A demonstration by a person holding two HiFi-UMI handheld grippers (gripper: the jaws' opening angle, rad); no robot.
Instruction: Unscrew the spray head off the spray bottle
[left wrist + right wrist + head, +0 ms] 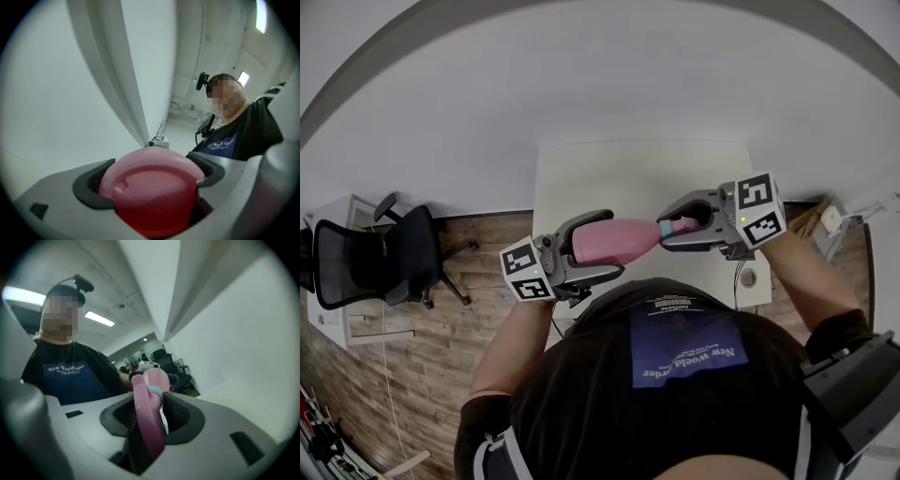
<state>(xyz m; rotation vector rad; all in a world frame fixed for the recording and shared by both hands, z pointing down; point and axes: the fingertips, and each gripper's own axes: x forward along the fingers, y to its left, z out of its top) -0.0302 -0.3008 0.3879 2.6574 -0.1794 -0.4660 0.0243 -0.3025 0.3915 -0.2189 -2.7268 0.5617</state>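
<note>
You are doing the twisting step right now. Your left hand-held gripper (614, 246) is squeezing the fat pink body of the spray bottle (598, 242) and holding it sideways in the air, just above the near edge of the white table (637, 178). In the left gripper view, the round bottom of the bottle is filling the space between the dark pads. Your right hand-held gripper (664, 231) is closing narrow on the spray head (682, 225), and its pads are pinching the pink top next to the little teal ring (156, 391). The head is looking like it is on the bottle, so the job is not done yet. Next, I think you are needing to keep the left side steady and roll the right side around, then let go, reach back and turn again until the head is coming loose.
</note>
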